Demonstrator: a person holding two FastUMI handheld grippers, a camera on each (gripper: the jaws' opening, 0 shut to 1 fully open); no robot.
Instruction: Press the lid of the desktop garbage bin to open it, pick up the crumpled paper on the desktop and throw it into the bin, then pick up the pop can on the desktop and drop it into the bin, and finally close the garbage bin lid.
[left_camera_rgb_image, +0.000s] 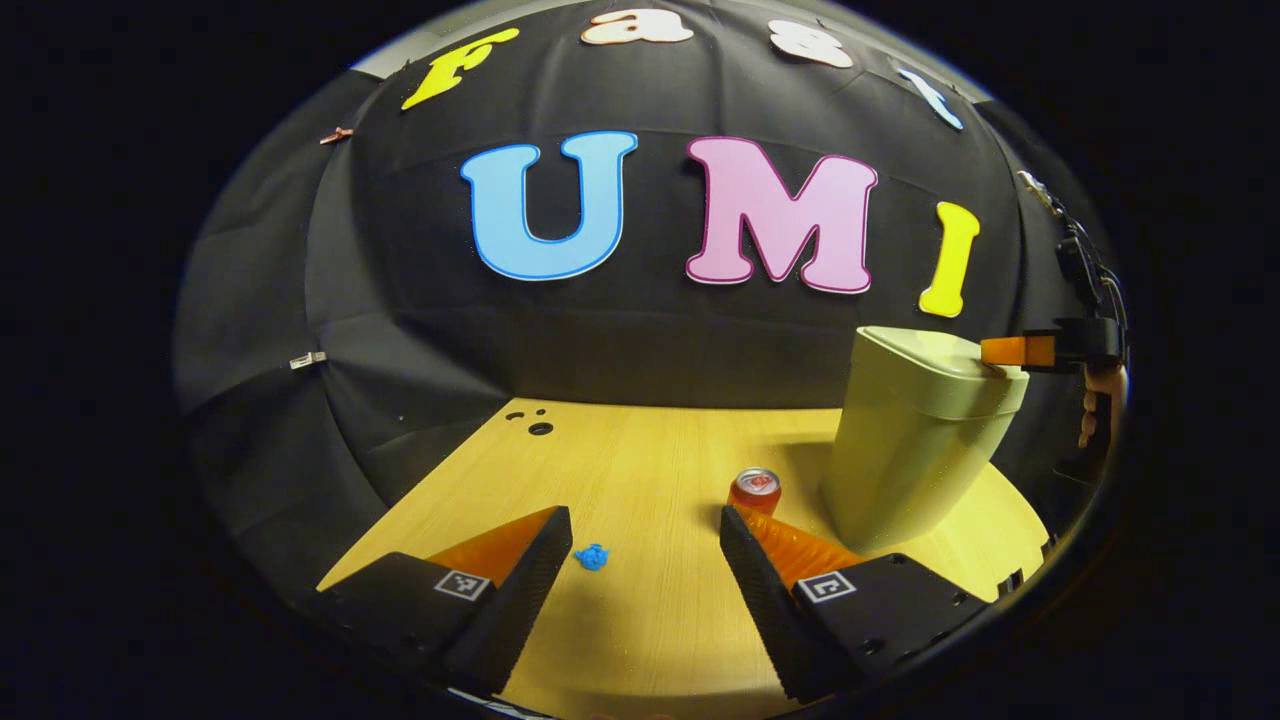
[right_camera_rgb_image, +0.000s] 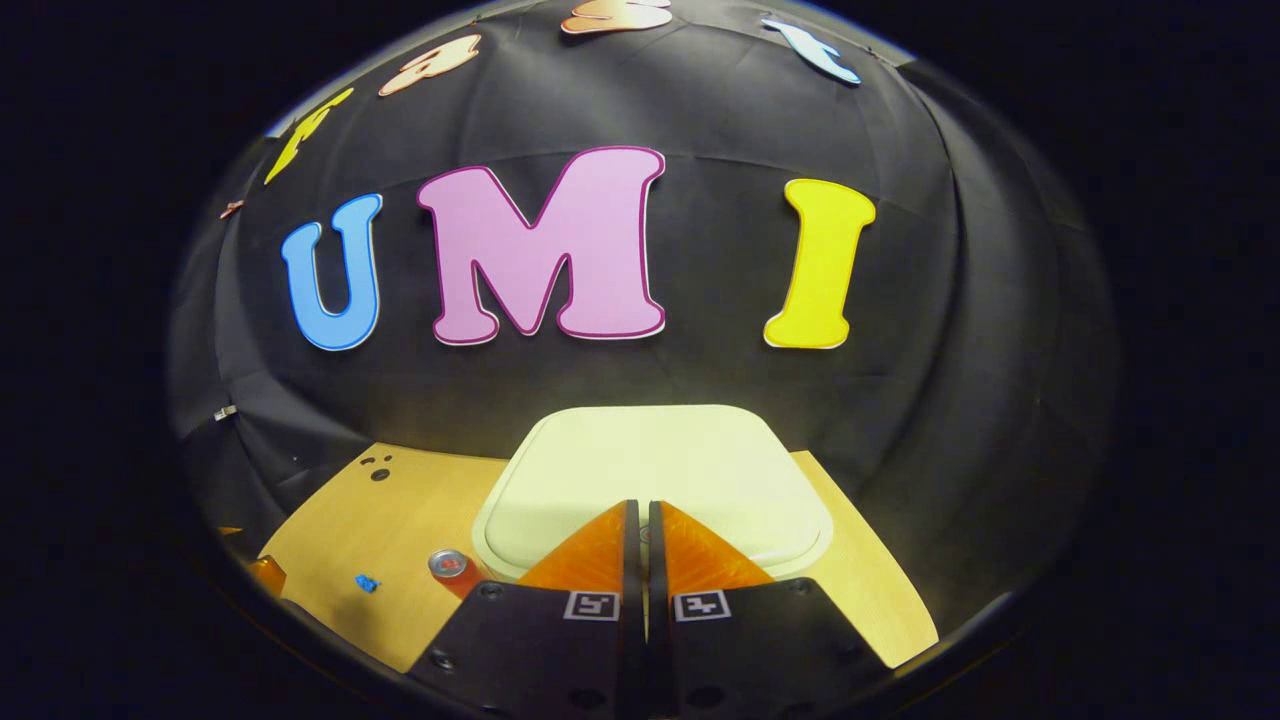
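Right tool (right_camera_rgb_image: 640, 515) on the bin lid (right_camera_rgb_image: 655, 470)

Its fingers are closed together, empty, tips apparently touching the shut lid; left tool (left_camera_rgb_image: 645, 530) hangs wide open, holding nothing, above the worktop (left_camera_rgb_image: 650, 470); blue crumpled paper (left_camera_rgb_image: 592, 557) lies between its fingers; pop can (left_camera_rgb_image: 755, 490) stands upright beside the bin (left_camera_rgb_image: 915, 450).

Left view low, right above bin (right_camera_rgb_image: 650, 470)
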